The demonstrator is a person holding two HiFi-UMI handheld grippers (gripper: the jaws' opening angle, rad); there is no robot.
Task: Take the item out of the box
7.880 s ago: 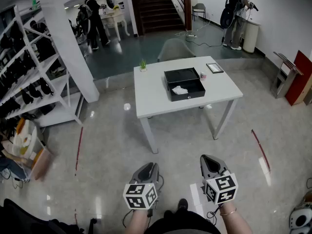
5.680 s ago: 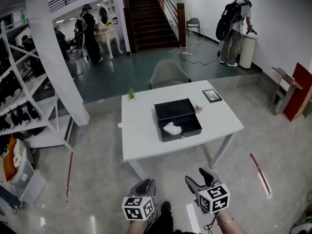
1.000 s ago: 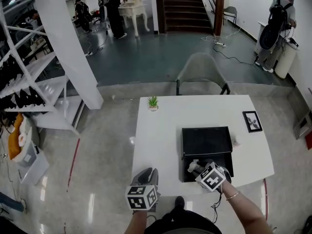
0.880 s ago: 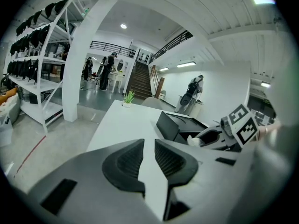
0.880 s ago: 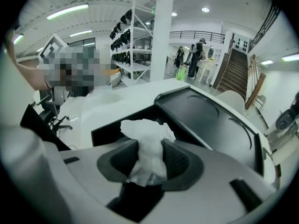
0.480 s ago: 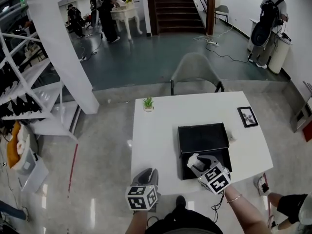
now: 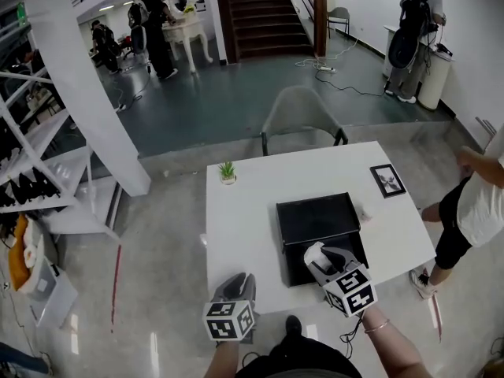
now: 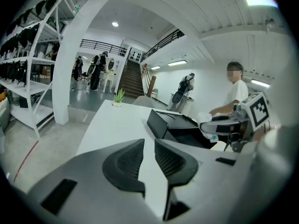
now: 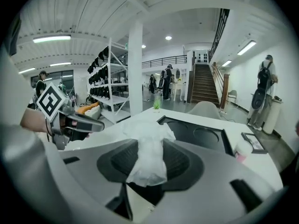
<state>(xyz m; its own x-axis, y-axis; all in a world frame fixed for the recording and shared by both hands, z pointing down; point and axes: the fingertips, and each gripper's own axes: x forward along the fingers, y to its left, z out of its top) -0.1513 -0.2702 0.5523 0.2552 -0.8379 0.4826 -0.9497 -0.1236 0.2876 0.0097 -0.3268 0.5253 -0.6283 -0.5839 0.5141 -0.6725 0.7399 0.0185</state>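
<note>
White wad (image 9: 148, 157) gripped by my right gripper (image 7: 320, 257), over the box (image 7: 315, 217) by the desk's (image 7: 240, 235) front edge; left gripper (image 8: 149, 143) empty, jaws slightly apart.

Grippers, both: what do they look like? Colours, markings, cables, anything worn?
The left gripper and right gripper match: grey moulded bodies, each tapering into two curved jaws lined with black ribbed pads. Each carries a white cube with black square markers. A thin black cable hangs under the right one. No sleeves show; a thin bangle circles the right wrist.

Bare table (image 7: 240, 235) left of box (image 7: 294, 264); open lid (image 7: 317, 217) behind.
</note>
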